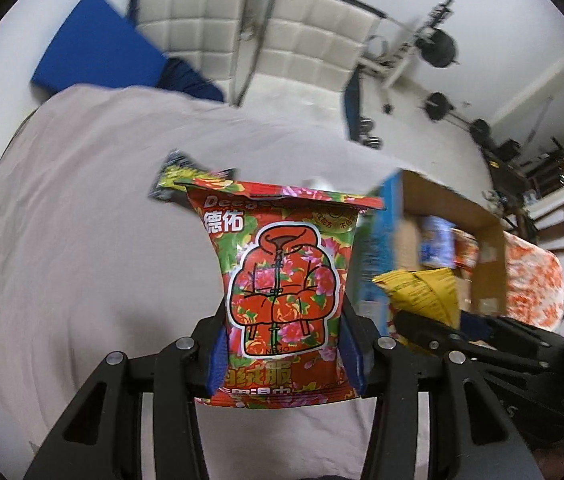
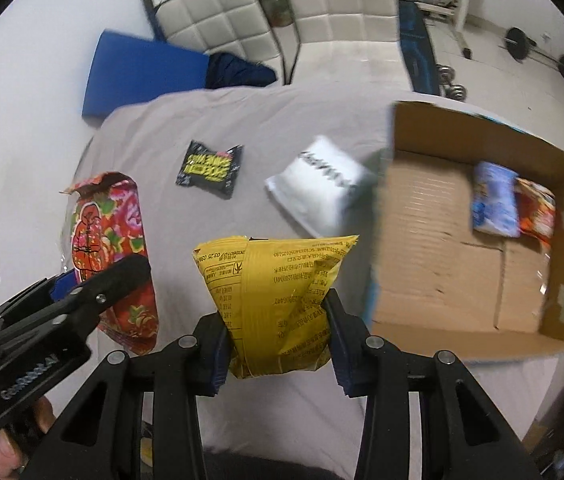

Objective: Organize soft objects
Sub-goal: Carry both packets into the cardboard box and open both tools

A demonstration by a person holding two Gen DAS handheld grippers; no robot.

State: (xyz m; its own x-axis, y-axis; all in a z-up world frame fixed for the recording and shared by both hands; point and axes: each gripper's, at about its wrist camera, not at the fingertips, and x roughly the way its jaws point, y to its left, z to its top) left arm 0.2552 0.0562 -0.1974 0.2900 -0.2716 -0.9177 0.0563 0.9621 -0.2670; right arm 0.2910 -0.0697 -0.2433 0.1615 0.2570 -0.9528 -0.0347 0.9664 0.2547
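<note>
The left gripper (image 1: 284, 344) has its two black fingers squeezed in on a red, flowery, crinkly plastic pack (image 1: 286, 280) with a drawing of a puffy jacket on it. The jaws are only a little way apart, and their blue pads press on both sides of the pack's lower half. The pack stands up between the fingers, above the light grey cloth (image 1: 82, 248) that covers the table.

The right gripper (image 2: 278, 336) is pinched on a yellow, crumpled plastic snack bag (image 2: 278, 292) with small black print. Its jaws are nearly closed too, with the bag bunched between them and its top fanning out wide above the fingers. In the right wrist view the left gripper and its red pack show at the left side, and a bit of the person's hand (image 2: 2, 440) is under it.

Two soft things lie on the grey cloth, a little apart from each other. One is a small black packet with yellow letters (image 2: 210, 168). The other is a white, shiny, puffy pouch (image 2: 318, 184), just beside the box.

A big brown cardboard box (image 2: 462, 272) sits open on the right side of the table. Inside it, against the far wall, are a blue and white soft pack (image 2: 496, 204) and an orange and red pack (image 2: 536, 212), touching each other

Behind the table is a white padded chair (image 2: 222, 12), and a blue mat (image 2: 142, 72) lies on the floor
</note>
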